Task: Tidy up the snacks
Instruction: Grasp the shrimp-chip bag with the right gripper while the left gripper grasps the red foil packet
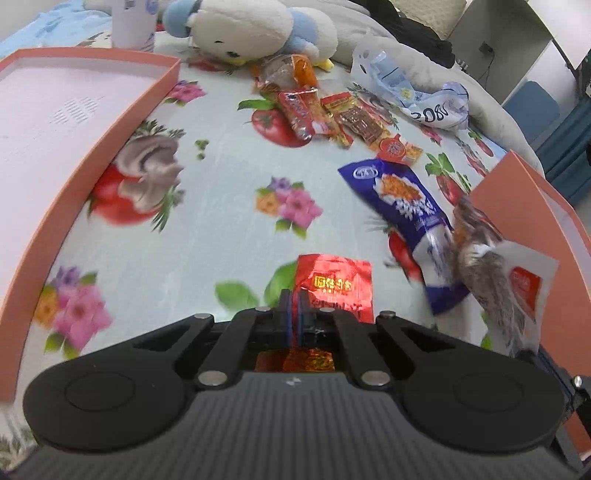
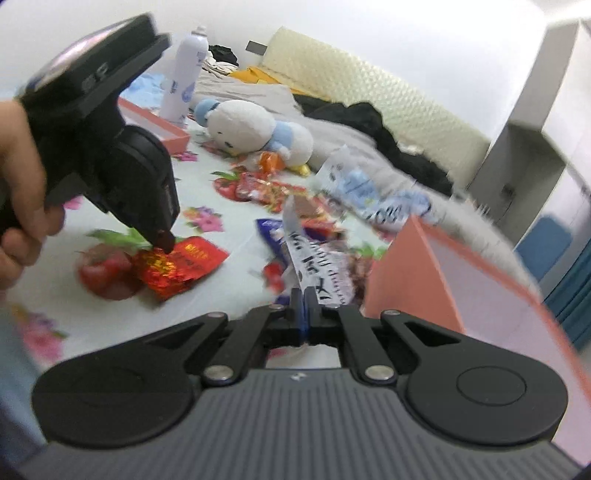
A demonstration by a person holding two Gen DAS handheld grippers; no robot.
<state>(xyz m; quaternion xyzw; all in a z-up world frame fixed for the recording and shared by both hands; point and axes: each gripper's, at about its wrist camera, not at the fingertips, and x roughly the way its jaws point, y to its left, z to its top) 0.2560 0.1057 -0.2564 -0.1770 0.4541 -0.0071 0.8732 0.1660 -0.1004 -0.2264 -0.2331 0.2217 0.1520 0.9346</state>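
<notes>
We see the red foil snack packet [image 1: 334, 284] pinched between the closed fingers of the left gripper [image 1: 294, 299], just over the flowered bedsheet [image 1: 221, 177]; from the right wrist view the same packet [image 2: 177, 267] hangs crumpled at that gripper's tip, with a person's hand [image 2: 22, 192] around the handle. The right gripper [image 2: 303, 295] has its fingers pressed together on a clear packet with a white printed edge [image 2: 314, 258], which sticks up and forward from the jaws; in the left wrist view that packet [image 1: 495, 273] shows brownish contents and an orange-red label, blurred, beside the salmon-pink box [image 1: 524, 206] at the right. Just next to it lies a blue and white snack bag [image 1: 402, 218] on the sheet. Farther back, a cluster of red and orange snack packets [image 1: 325, 114] lies near a crumpled white and blue plastic bag [image 1: 417, 96]. At the left stands a second salmon-pink box [image 1: 92, 155], open, with a pale lining and nothing we can make out inside. Behind the snacks rests a white and blue plush toy [image 1: 258, 29], and beside it a white spray bottle [image 2: 186, 74] stands upright. Dark clothing [image 2: 354, 122] is heaped at the back of the bed.
</notes>
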